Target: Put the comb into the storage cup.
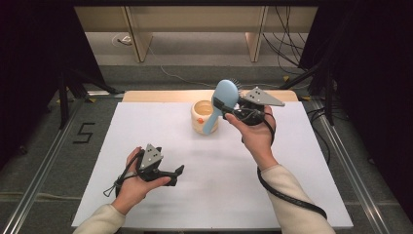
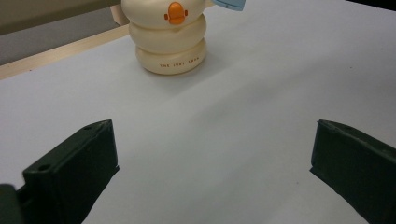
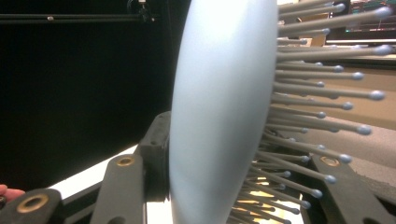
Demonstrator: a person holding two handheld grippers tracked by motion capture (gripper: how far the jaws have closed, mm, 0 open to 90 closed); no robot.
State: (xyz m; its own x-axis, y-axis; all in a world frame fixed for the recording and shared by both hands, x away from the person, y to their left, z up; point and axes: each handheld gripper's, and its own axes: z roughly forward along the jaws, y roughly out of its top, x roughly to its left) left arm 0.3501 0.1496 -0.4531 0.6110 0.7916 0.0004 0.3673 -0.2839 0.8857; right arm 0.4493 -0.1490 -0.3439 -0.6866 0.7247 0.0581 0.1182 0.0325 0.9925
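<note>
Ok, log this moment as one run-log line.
right gripper: shut on brush, handle tip in cup | left gripper: open, empty, low over the mat
</note>
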